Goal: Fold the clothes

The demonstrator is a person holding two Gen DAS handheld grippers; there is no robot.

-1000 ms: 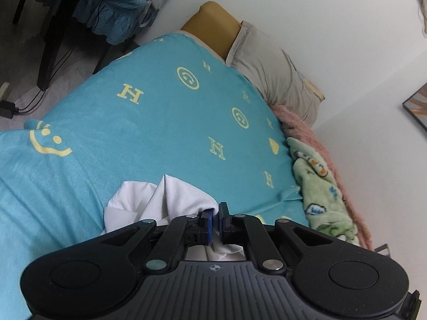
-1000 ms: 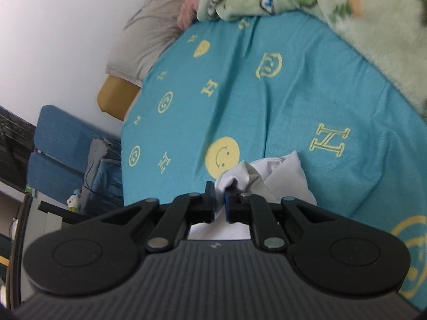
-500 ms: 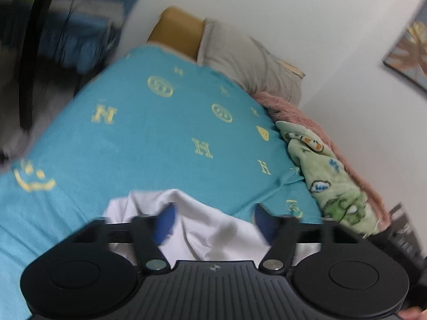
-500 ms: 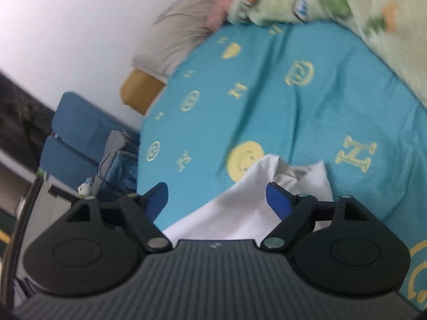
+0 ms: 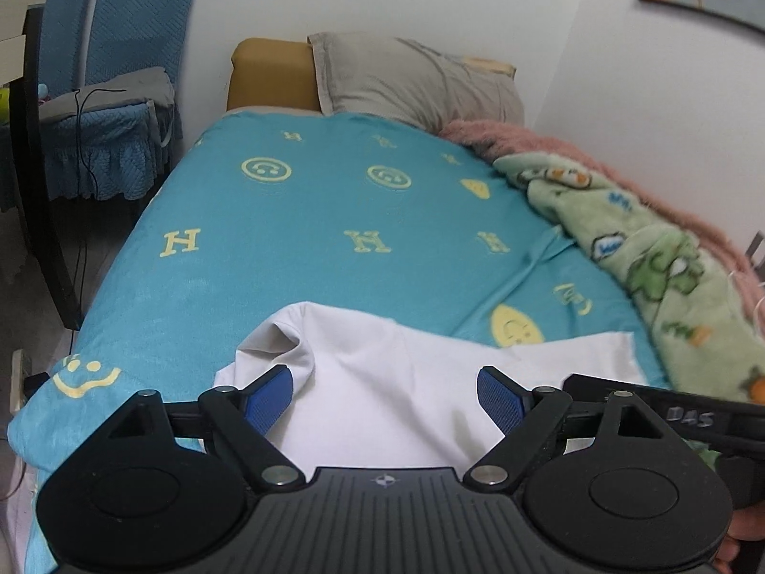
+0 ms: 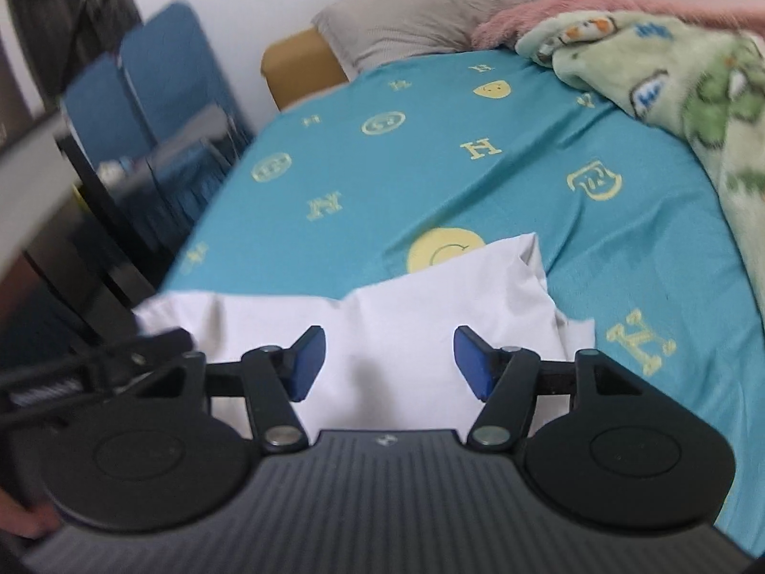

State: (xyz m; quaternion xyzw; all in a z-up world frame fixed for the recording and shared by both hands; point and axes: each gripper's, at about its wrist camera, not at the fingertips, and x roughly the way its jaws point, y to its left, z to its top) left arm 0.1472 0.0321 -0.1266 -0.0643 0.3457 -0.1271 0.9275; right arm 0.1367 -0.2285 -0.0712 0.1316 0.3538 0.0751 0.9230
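A white garment (image 5: 392,378) lies spread on the near part of the turquoise bed sheet (image 5: 306,220), one sleeve bunched at its left. My left gripper (image 5: 385,394) hovers over it, jaws wide and still opening, the blue pads (image 5: 270,394) touching no cloth. In the right wrist view the same white garment (image 6: 382,315) lies under my right gripper (image 6: 389,361), whose jaws stand apart and are closing, with nothing pinched between them. The right gripper's black frame (image 5: 688,413) shows at the left view's right edge.
A grey pillow (image 5: 416,79) and an ochre cushion (image 5: 272,74) sit at the head of the bed. A green and pink fleece blanket (image 5: 645,248) runs along the wall side. Blue-covered chairs (image 5: 105,91) and a dark table leg (image 5: 43,182) stand left of the bed.
Both grippers were shut on bunched white cloth; they let it go, opened wide, rolled level and drew back. The garment now lies spread flatter on the sheet.
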